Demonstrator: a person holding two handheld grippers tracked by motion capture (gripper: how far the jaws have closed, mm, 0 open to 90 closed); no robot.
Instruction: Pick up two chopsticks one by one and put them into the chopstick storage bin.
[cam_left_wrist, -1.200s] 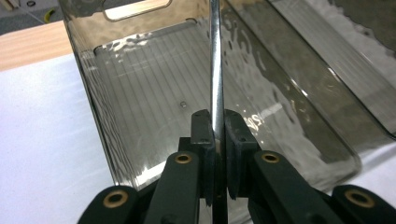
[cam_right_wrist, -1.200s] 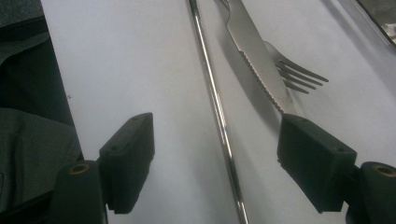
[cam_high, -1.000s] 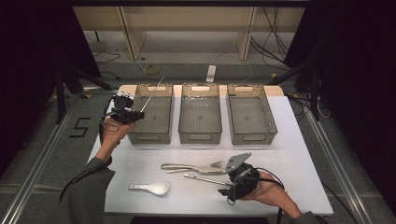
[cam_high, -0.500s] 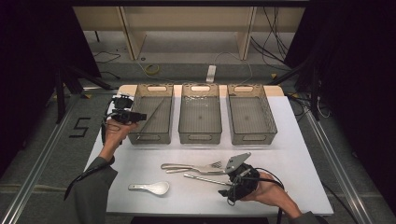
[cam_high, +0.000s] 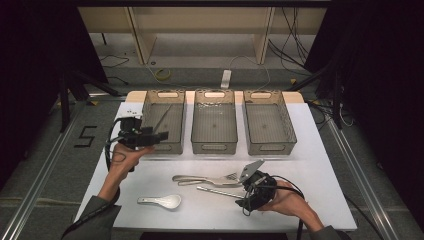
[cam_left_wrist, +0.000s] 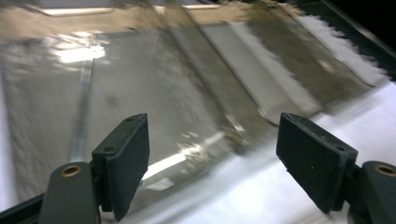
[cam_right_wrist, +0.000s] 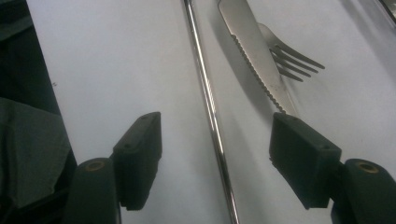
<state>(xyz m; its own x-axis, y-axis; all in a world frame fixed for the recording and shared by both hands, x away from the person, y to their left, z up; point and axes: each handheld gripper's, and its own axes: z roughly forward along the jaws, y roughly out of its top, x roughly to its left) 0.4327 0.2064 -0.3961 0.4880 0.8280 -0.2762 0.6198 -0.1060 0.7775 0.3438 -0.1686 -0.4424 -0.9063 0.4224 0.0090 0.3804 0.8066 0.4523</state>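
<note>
My left gripper (cam_high: 161, 136) (cam_left_wrist: 212, 163) hovers open and holds nothing at the front rim of the left mesh basket (cam_high: 150, 112). A thin metal stick (cam_high: 163, 116) (cam_left_wrist: 82, 112) lies slanted inside that basket. At the front right of the table my right gripper (cam_high: 244, 195) (cam_right_wrist: 215, 140) is open and low over the white table (cam_high: 310, 150). A second thin metal stick (cam_high: 219, 191) (cam_right_wrist: 205, 93) runs between its jaws, untouched. Just beyond lie a serrated knife (cam_right_wrist: 252, 51) and a fork (cam_high: 231, 177) (cam_right_wrist: 292, 58), side by side.
A middle basket (cam_high: 214, 146) and a right basket (cam_high: 287, 122) stand in a row with the left one at the back of the table. A white ceramic spoon (cam_high: 162, 201) lies at the front left. Cables trail on the floor beyond the table.
The thin metal stick that stuck up from the left gripper now lies in the left basket. That gripper has opened and drawn back toward the basket's front rim. The right gripper has barely moved.
</note>
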